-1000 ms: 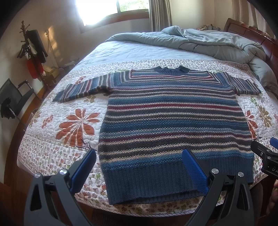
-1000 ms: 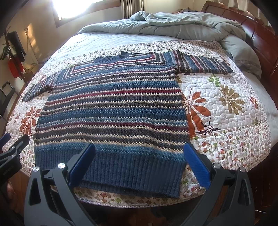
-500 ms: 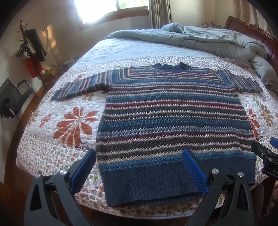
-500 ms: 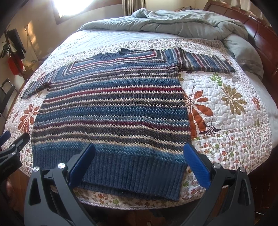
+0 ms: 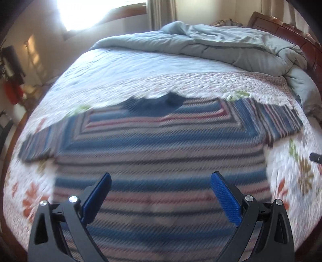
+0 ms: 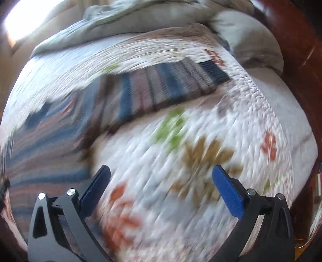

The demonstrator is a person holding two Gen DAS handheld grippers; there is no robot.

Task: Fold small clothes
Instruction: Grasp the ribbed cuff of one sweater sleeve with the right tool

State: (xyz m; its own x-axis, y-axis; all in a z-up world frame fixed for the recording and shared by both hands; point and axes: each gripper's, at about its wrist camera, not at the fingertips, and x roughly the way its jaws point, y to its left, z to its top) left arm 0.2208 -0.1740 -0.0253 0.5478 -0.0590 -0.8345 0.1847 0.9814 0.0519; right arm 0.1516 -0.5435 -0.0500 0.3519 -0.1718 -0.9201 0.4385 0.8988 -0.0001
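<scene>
Sweater [image 5: 159, 153] is lying flat on quilt [image 6: 201, 129], its sleeve [image 6: 161, 90] at 11 o'clock of right gripper [image 6: 161, 181], both it and left gripper [image 5: 161, 189] gaping empty; risk: blurred, fast approach is likely pinching quilt along with knit.

Daylight glared from a blown-out window [image 5: 100, 14] at upper left, bed [image 5: 140, 66] was brightly lit, both views motion-blurred, right worse, tongs sharp, fisheye edges curved and dark
</scene>
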